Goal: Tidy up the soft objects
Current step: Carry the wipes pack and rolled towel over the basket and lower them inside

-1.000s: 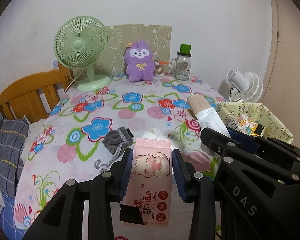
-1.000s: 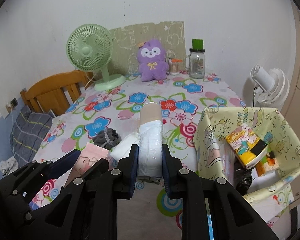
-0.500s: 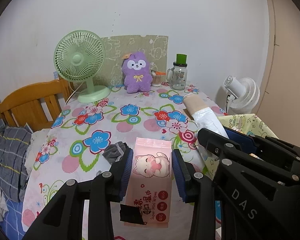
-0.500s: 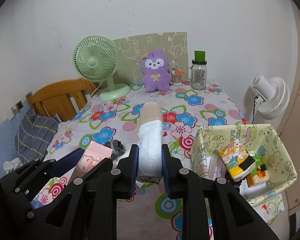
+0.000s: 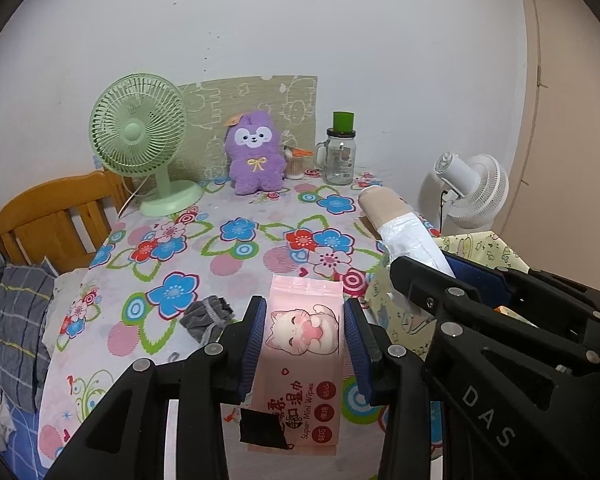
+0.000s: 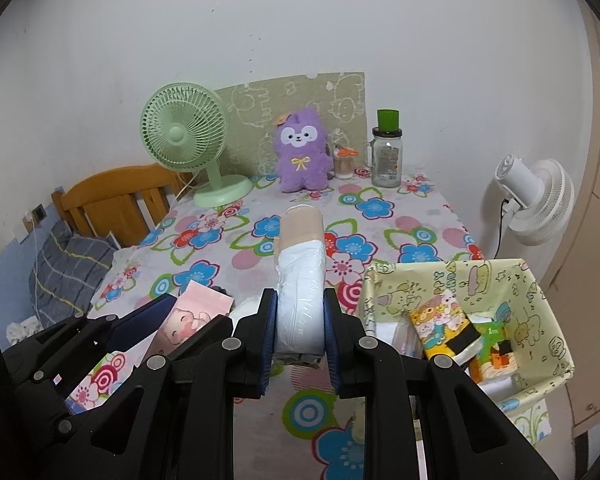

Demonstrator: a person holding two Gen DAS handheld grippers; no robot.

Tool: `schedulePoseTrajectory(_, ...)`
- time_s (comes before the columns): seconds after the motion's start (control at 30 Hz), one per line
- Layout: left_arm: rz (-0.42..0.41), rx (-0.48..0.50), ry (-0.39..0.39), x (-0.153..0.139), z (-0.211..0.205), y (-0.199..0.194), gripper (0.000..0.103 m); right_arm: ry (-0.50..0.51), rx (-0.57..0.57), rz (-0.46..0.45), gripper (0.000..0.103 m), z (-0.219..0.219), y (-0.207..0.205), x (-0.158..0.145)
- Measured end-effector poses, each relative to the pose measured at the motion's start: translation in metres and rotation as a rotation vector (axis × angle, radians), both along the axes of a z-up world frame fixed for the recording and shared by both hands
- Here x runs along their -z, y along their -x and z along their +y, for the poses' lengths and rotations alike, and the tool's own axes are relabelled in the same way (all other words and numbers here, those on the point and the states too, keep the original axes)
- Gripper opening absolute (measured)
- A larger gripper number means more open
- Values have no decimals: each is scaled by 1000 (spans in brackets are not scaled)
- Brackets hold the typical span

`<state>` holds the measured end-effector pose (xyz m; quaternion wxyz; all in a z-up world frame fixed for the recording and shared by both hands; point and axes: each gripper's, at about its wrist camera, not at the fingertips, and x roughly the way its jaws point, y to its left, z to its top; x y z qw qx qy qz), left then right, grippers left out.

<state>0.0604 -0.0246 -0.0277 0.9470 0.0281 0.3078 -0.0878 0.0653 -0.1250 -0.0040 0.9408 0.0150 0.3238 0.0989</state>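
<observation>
My left gripper (image 5: 304, 320) is shut on a pink pack of wet wipes (image 5: 300, 356) and holds it above the floral table (image 5: 236, 256). My right gripper (image 6: 300, 312) is shut on a white and beige wrapped roll (image 6: 302, 276), also held in the air; the roll shows in the left wrist view (image 5: 400, 224). A yellow-green fabric basket (image 6: 540, 292) stands at the right table edge with colourful packs (image 6: 444, 324) inside. A grey cloth pouch (image 5: 206, 316) lies on the table. A purple plush toy (image 6: 300, 156) sits at the back.
A green desk fan (image 6: 184, 136) and a glass jar with a green lid (image 6: 386, 152) stand at the back. A white fan (image 6: 532, 196) stands beyond the right edge. A wooden chair (image 6: 116, 200) and grey plaid bedding (image 6: 68, 272) are at the left.
Both grippers have risen and pulled back from the table with their loads still held. The basket now lies lower and further right in the right wrist view.
</observation>
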Motion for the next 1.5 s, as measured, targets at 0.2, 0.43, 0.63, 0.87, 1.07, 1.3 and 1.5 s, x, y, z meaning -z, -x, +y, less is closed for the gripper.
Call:
schedulePoseTrajectory(0.2, 0, 13, -4, -1, -15, -4, 40, -6, 6, 1, 25, -14, -1, -2)
schedulePoseTrajectory(0.43, -4, 40, -3, -2, -32, -9, 40, -6, 26, -6, 25, -32, -2, -4)
schedulePoseTrajectory(0.63, 0, 66, -8, -2, -50, -13, 40, -16, 35, -2, 25, -47, -5, -3)
schedulePoseTrajectory(0.87, -4, 104, -14, -2, -74, -18, 40, -18, 61, -8, 25, -68, -5, -4)
schedulePoseTrajectory(1.07, -4, 137, -20, -2, -92, -20, 40, -8, 87, -17, 25, -86, -6, -4)
schedulePoseTrajectory(1.3, -10, 173, -39, -3, -115, -23, 40, -20, 113, -29, 25, -107, -6, -4)
schedulePoseTrajectory(1.5, -1, 207, -39, 1, -134, -29, 40, -14, 144, -28, 25, -125, -7, 0)
